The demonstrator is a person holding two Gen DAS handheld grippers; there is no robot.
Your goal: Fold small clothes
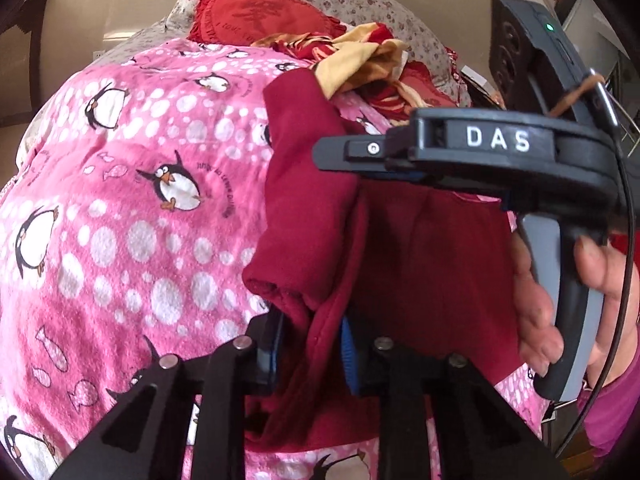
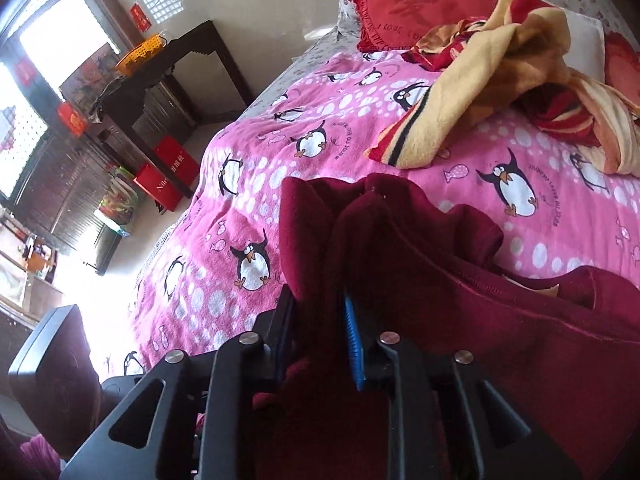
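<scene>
A dark red garment hangs above the pink penguin bedspread. My left gripper is shut on a bunched fold of it, cloth filling the gap between the blue pads. The right gripper shows side-on in the left wrist view, held by a hand, clamped on the garment's upper edge. In the right wrist view my right gripper is shut on the same dark red garment, which drapes to the right over the bedspread.
A red and yellow blanket lies crumpled at the head of the bed beside a red heart cushion. A dark wooden desk and red boxes stand on the floor left of the bed.
</scene>
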